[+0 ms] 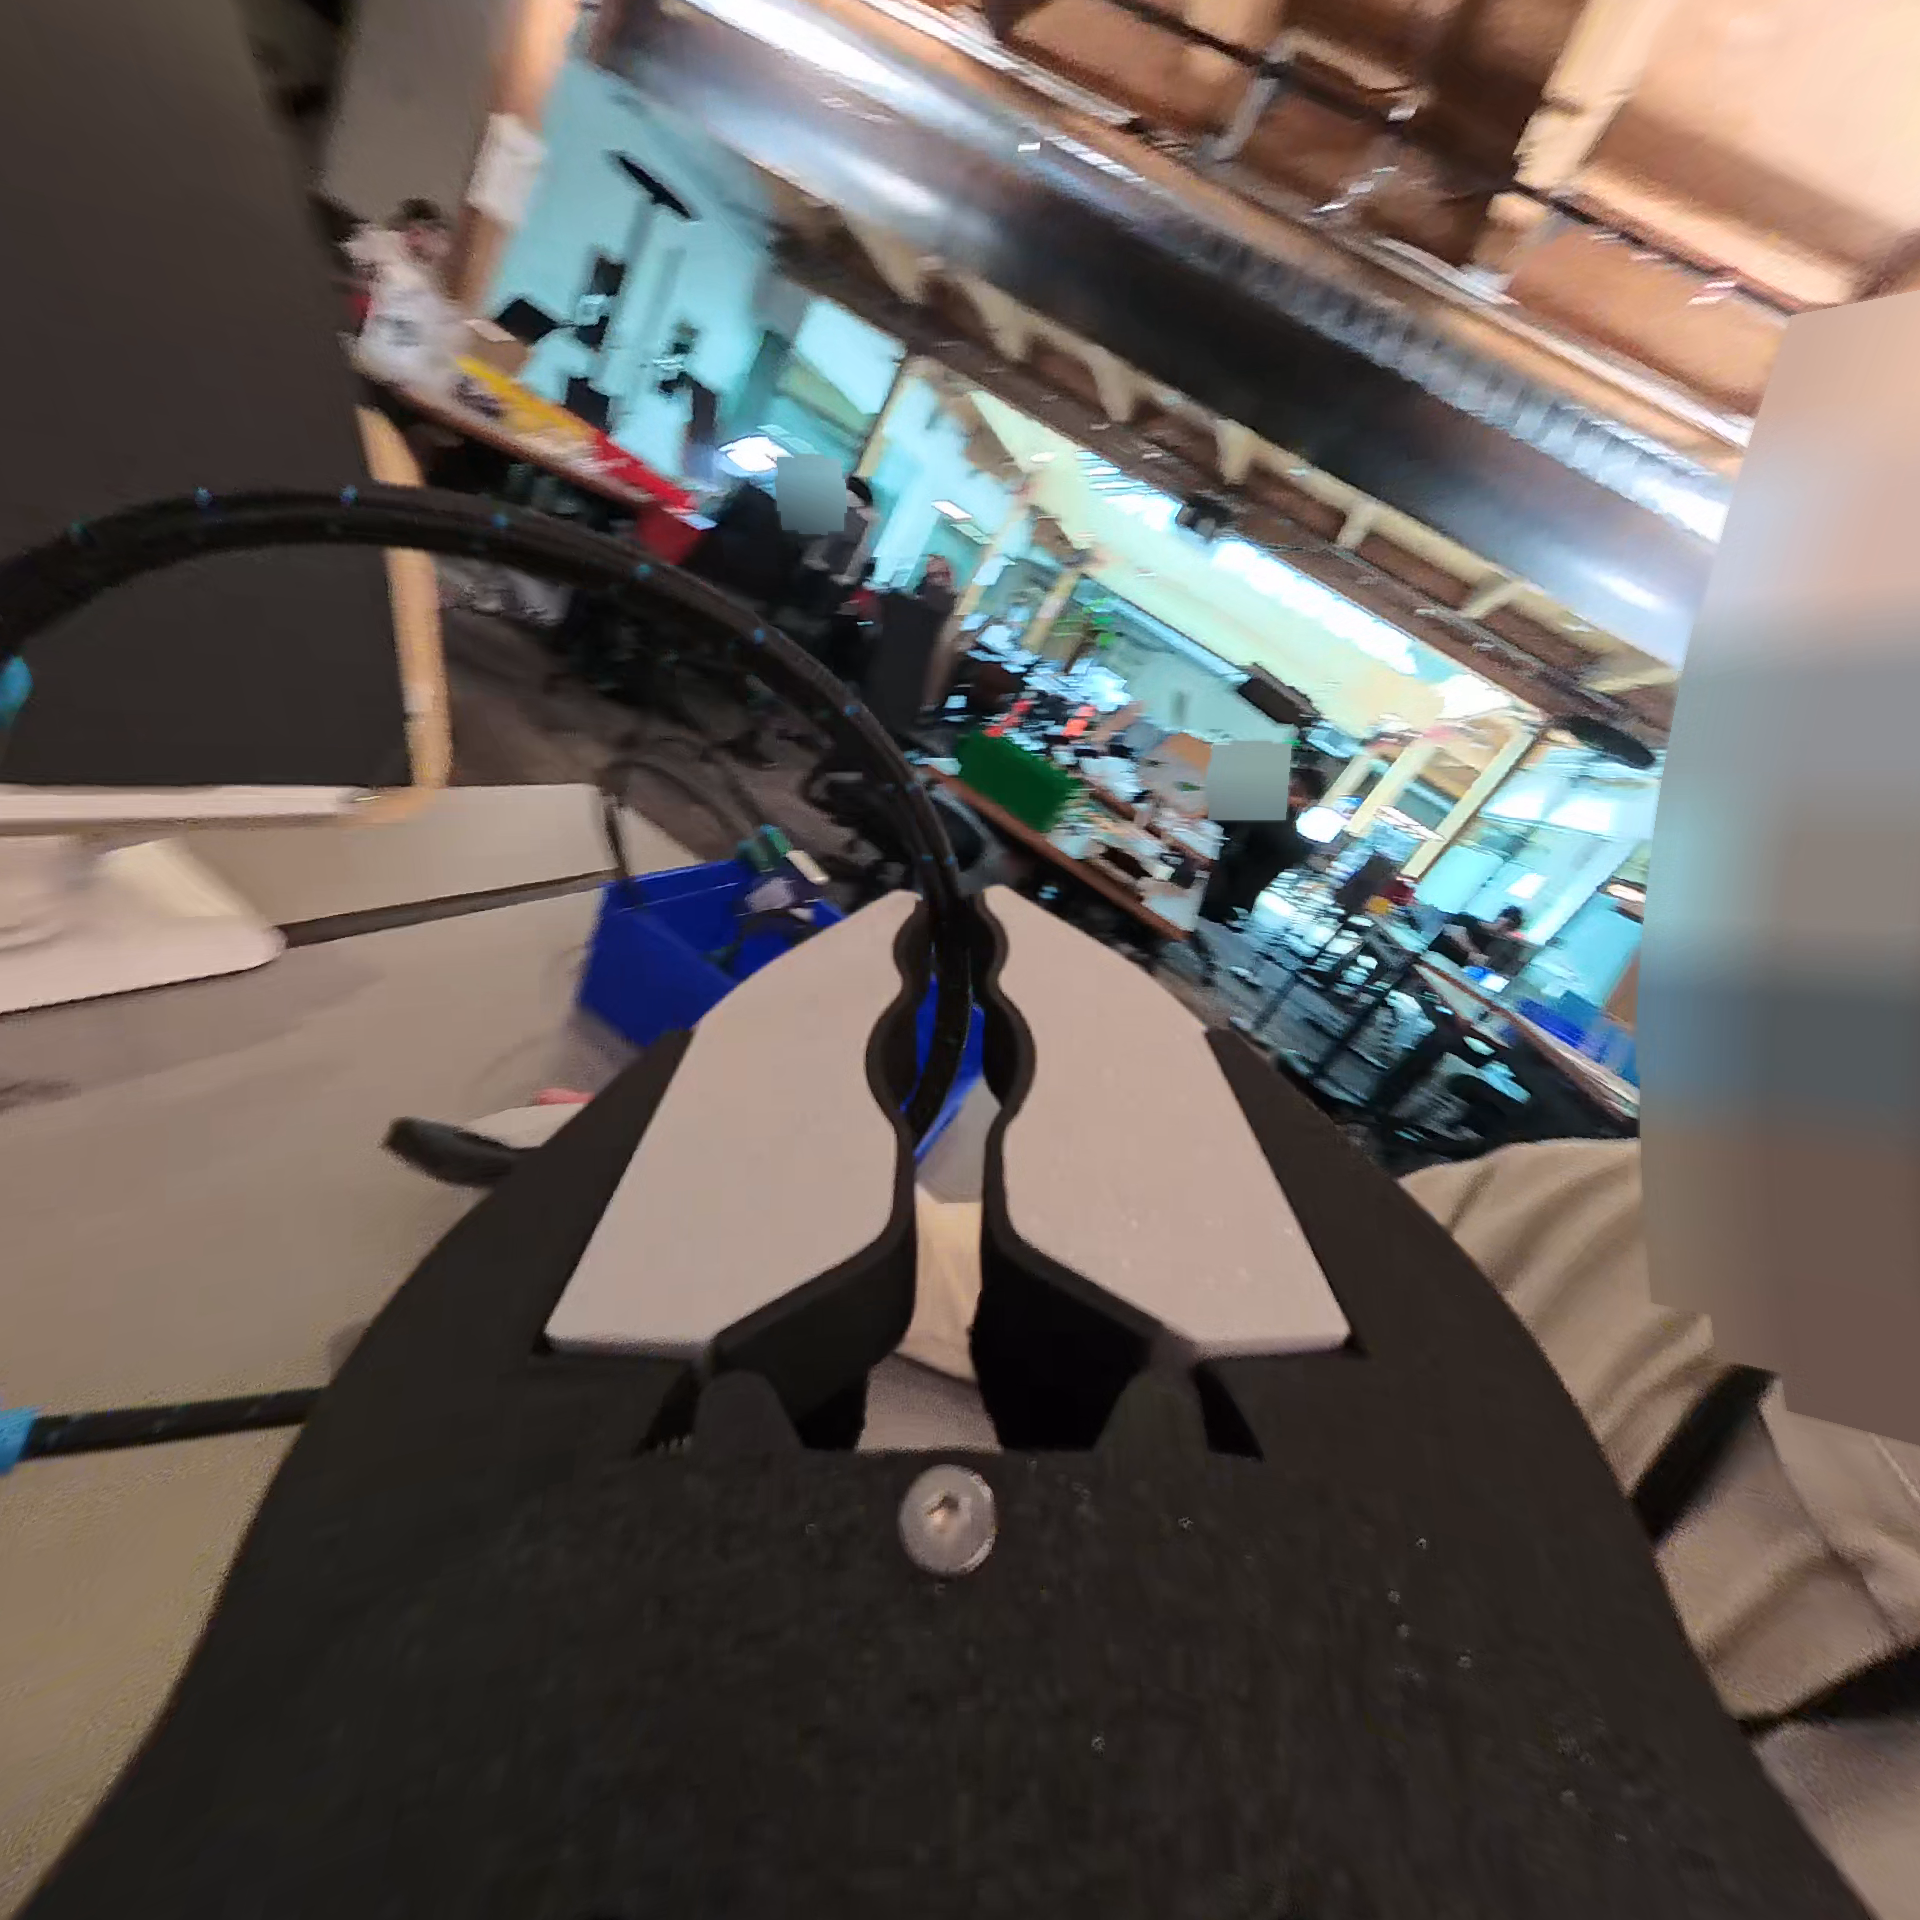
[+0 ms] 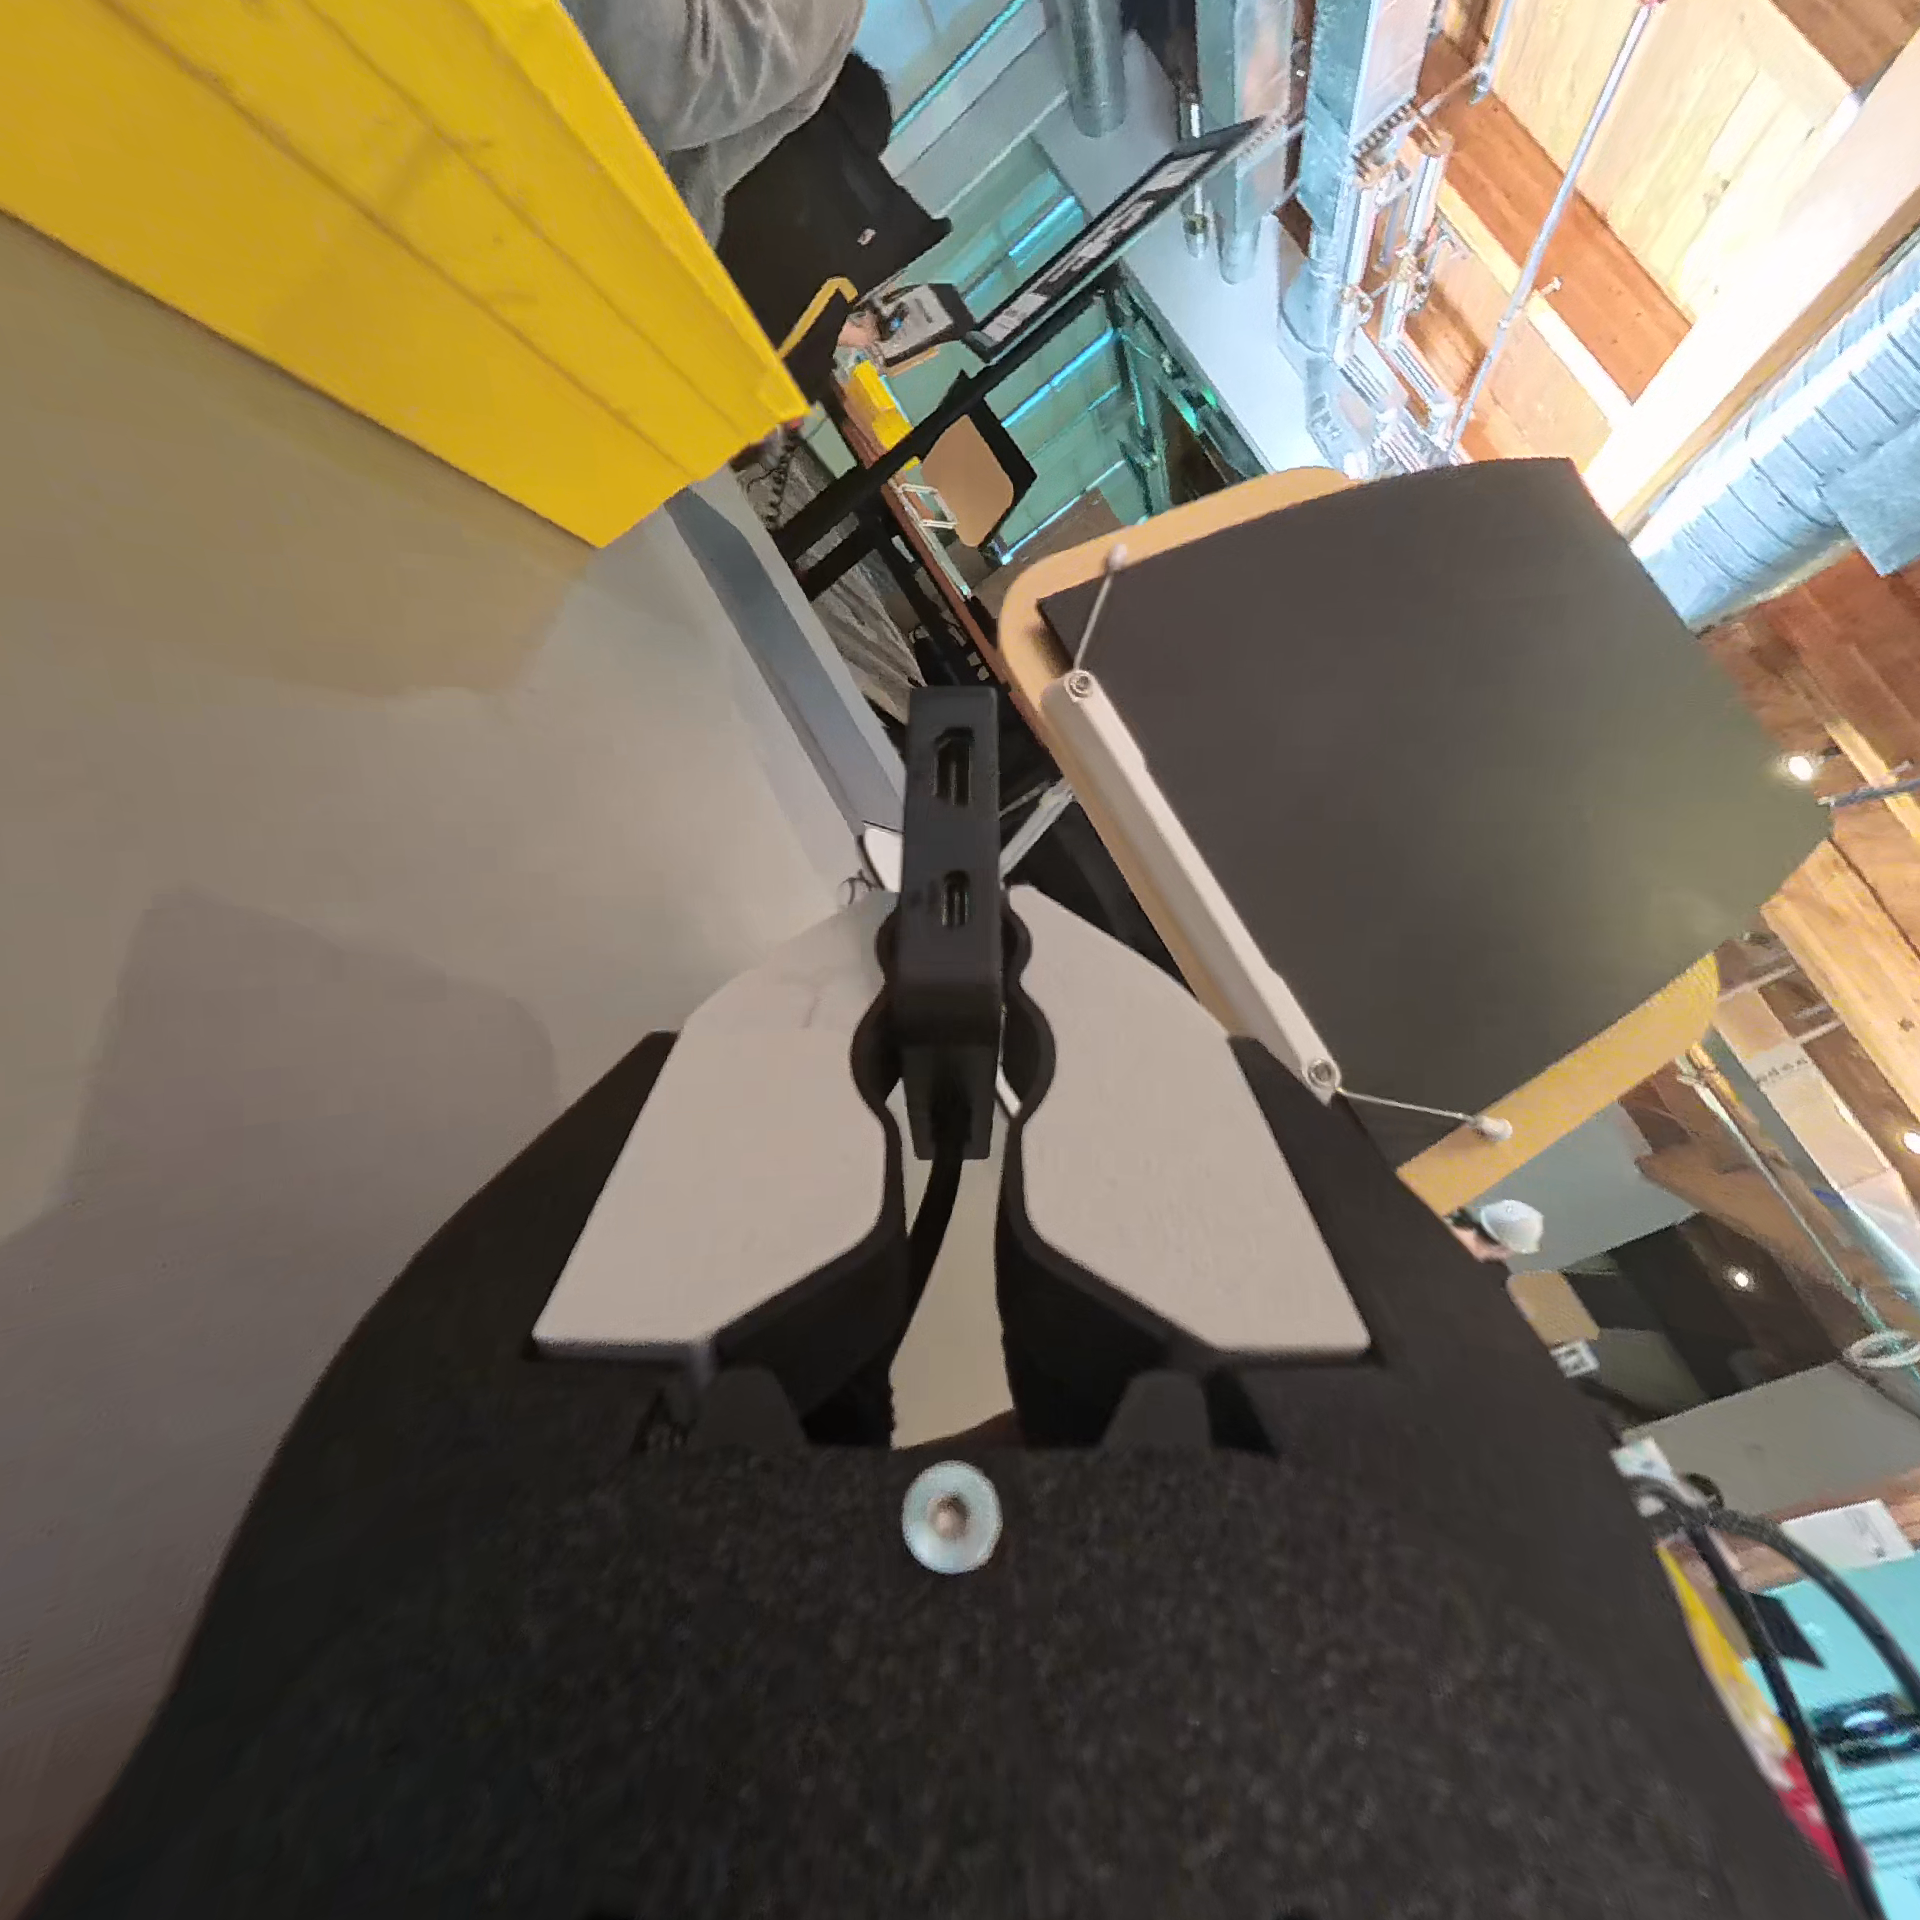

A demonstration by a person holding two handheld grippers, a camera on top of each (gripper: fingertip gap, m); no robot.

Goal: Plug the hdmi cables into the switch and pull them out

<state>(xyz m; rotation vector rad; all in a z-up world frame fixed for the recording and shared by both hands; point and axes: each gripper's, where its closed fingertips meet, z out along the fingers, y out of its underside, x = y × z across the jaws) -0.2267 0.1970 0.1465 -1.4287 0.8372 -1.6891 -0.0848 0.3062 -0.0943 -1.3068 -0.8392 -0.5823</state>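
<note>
In the left wrist view my left gripper (image 1: 951,914) is shut on a black braided HDMI cable (image 1: 644,577) with blue flecks. The cable arcs up and left from the fingertips to the frame's left edge, where a blue connector part (image 1: 12,691) shows. Another stretch of black cable with a blue end (image 1: 156,1418) lies on the grey table (image 1: 208,1195) at lower left. In the right wrist view my right gripper (image 2: 948,904) is shut on a small black switch box (image 2: 948,852), held on edge with two empty ports facing me. A black cable (image 2: 935,1195) hangs from its near end.
A blue bin (image 1: 665,966) stands on the table beyond the left gripper, a white stand (image 1: 125,914) at left. A yellow crate (image 2: 364,229) sits on the table at upper left of the right view, a dark panel with a wooden rim (image 2: 1403,831) at right. People sit at far desks. Left tips to right tips: about 30 cm.
</note>
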